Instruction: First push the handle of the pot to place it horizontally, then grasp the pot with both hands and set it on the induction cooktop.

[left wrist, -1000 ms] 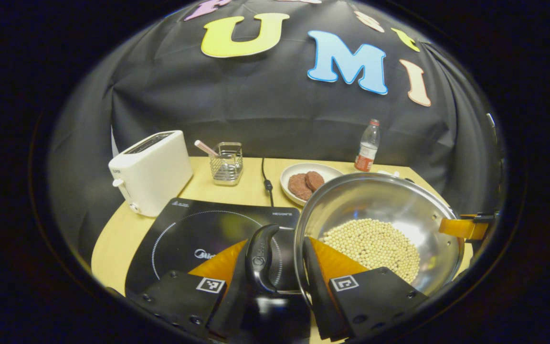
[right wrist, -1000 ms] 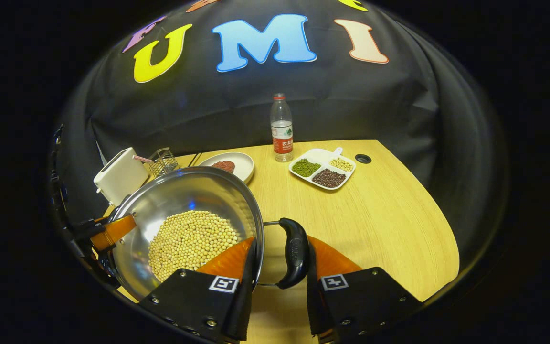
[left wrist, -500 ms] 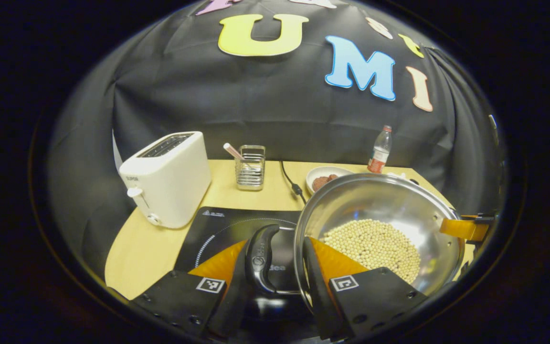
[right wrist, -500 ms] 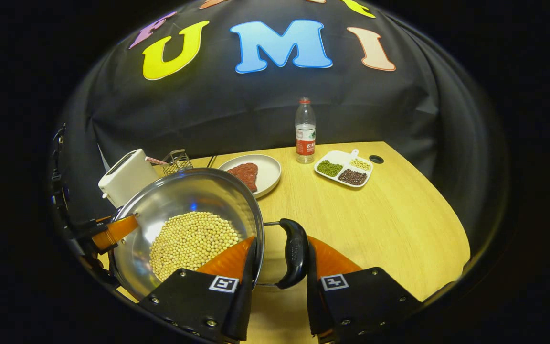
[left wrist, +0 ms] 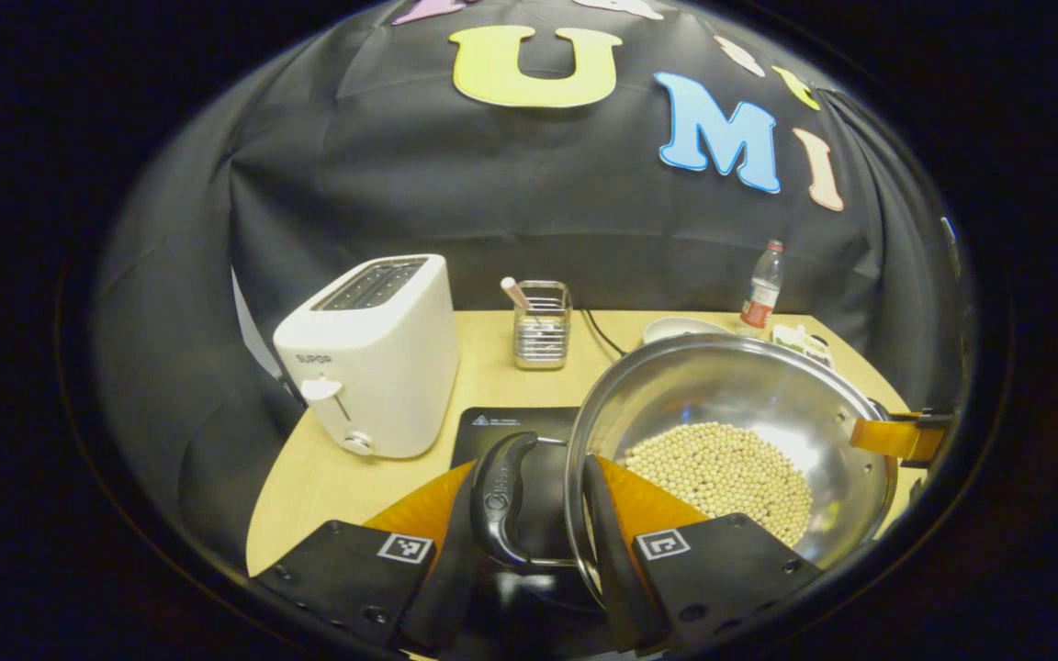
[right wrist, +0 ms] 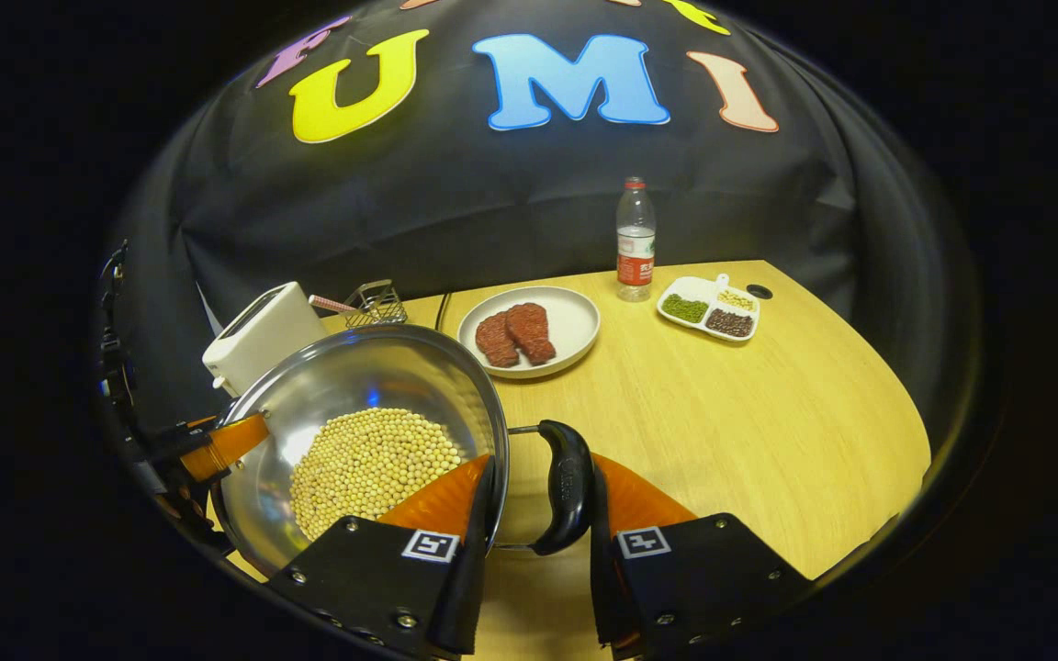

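The round stainless-steel pot, part-filled with pale beans, is held between both tools above the light wooden bench. The left tool grips the pot's black loop handle together with the rim; the right tool pinches the opposite black handle likewise. The pot hides most of the black glass induction cooktop, beside a white toaster. Whether the pot's base touches the cooktop cannot be told.
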`<state>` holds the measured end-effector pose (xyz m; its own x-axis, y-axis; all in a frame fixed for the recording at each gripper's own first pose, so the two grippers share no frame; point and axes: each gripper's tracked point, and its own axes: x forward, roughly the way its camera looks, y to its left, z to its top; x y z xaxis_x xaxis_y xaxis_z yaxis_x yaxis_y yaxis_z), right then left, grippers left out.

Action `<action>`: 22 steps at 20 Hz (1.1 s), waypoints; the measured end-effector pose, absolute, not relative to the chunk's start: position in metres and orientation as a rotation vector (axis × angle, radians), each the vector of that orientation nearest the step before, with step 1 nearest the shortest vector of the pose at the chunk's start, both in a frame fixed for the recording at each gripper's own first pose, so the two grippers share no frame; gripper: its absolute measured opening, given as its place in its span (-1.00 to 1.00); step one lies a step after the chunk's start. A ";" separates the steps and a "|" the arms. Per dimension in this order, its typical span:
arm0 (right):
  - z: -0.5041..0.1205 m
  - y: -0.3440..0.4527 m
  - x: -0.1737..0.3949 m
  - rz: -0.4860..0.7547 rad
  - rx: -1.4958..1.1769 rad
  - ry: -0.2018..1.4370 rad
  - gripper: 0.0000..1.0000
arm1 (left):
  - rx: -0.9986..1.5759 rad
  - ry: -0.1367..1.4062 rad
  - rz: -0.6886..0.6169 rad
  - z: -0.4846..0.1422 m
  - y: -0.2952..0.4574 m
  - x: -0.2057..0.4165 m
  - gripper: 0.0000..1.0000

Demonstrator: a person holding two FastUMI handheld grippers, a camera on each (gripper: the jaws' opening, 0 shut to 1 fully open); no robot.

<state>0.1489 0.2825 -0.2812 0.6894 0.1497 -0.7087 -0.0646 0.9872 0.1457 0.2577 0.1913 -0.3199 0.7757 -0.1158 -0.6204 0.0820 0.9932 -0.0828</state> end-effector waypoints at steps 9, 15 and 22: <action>-0.296 0.314 0.159 0.142 0.117 0.807 -0.04 | -0.044 0.689 -0.090 -0.334 0.222 0.274 0.24; -0.287 0.322 0.168 0.214 0.141 0.761 0.45 | -0.023 0.600 0.009 -0.322 0.234 0.287 0.65; -0.194 0.252 0.182 0.189 0.127 0.501 0.92 | 0.030 0.339 0.072 -0.204 0.218 0.272 1.00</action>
